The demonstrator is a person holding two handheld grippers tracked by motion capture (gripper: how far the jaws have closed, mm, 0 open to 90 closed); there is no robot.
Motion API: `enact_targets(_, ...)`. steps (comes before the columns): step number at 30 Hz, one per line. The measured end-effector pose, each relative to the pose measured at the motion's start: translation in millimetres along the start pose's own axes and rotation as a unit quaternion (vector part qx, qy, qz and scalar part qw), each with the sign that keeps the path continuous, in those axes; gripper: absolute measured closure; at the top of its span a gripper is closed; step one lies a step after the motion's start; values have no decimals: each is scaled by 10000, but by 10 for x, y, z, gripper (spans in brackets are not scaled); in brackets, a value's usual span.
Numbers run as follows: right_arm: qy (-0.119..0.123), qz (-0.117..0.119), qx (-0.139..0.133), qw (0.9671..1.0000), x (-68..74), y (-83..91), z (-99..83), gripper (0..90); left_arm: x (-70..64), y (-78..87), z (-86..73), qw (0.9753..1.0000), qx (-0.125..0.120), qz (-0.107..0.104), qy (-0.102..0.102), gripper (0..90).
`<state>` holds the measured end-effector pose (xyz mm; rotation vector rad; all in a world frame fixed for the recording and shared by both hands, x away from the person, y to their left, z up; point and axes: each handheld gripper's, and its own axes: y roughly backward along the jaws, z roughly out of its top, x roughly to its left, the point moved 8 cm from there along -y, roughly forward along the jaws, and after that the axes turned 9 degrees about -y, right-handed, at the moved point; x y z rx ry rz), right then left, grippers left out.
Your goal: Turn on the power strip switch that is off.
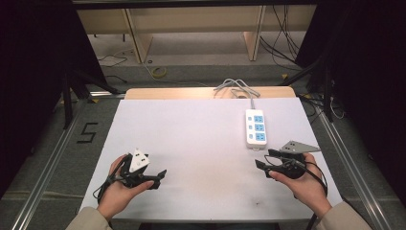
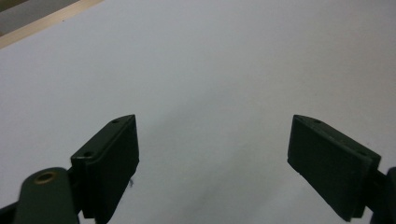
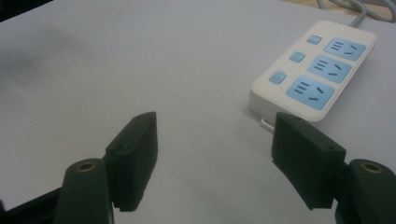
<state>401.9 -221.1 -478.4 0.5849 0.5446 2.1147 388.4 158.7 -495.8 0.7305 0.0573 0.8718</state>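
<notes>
A white power strip point(image 1: 255, 128) with three blue sockets and three small blue switches lies on the white table cover point(image 1: 201, 143) at the right, its grey cable running off the far edge. In the right gripper view the power strip point(image 3: 315, 70) sits just beyond and to the right of the jaws. My right gripper point(image 1: 264, 159) is held low near the strip's near end, open and empty point(image 3: 215, 158). My left gripper point(image 1: 160, 177) rests at the front left, open with nothing between its jaws point(image 2: 212, 163).
The grey cable point(image 1: 237, 88) coils on the bare wooden strip point(image 1: 143, 93) at the table's far edge. Past the table, wooden shelving legs point(image 1: 136, 40) and loose wires lie on the floor. Metal rails point(image 1: 52, 158) flank the table.
</notes>
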Motion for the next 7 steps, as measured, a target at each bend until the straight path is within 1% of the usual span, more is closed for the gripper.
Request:
enact_targets(5,0,-13,2,10000,2,23,-34,319,-11,-7,3,10000,10,-29,-26,163)
enact_targets(7,11,-20,-7,10000,-6,33,-38,316,-50,-12,25,9999,-38,-98,55,163)
